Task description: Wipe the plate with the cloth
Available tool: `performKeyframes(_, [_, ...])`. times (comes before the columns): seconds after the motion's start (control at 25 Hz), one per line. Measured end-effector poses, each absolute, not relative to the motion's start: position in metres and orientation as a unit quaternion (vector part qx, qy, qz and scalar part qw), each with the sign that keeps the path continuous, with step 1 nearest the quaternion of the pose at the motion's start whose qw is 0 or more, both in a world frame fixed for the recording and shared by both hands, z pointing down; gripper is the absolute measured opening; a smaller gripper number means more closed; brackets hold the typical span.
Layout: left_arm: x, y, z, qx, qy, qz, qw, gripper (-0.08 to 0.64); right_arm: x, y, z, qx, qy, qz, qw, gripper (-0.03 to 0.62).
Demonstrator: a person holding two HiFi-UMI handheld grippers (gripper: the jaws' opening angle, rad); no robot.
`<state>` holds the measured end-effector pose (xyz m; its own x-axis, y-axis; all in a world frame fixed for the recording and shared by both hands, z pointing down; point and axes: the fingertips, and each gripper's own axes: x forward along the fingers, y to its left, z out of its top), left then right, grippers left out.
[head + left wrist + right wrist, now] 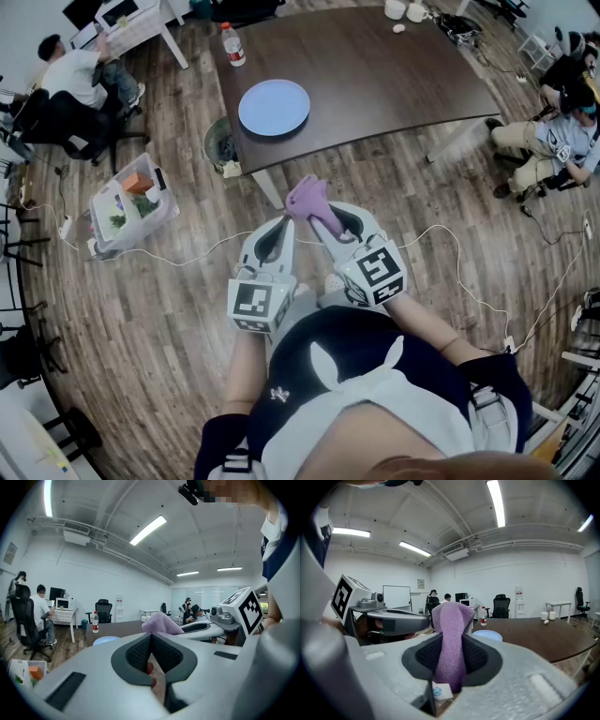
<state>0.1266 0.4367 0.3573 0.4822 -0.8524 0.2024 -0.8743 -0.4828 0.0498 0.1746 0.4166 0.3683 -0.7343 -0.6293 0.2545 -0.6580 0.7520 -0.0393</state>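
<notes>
A light blue plate (274, 106) lies near the front left edge of the dark brown table (375, 75), well ahead of both grippers. My right gripper (314, 214) is shut on a purple cloth (307, 200), which sticks up out of the jaws. In the right gripper view the cloth (451, 634) fills the gap between the pads, with the plate (487, 635) beyond it. My left gripper (279, 227) is held beside the right one, shut with nothing in it. In the left gripper view its jaws (151, 645) meet, and the cloth (161, 623) and plate (105, 640) show ahead.
A water bottle (232, 44) stands at the table's far left, cups (403, 11) at its far end. A bin (220, 145) sits by the table leg, a clear box (131, 202) on the floor at left. People sit at left (70, 70) and right (562, 131). A cable (469, 281) crosses the floor.
</notes>
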Motion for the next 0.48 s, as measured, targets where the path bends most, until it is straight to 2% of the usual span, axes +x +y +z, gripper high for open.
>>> performKeyframes(0.48, [0.152, 0.421, 0.365, 0.843, -0.524, 0.064, 0.099, 0.005, 0.205, 0.402, 0.380, 0.313, -0.940, 0.080, 0.108, 0.110])
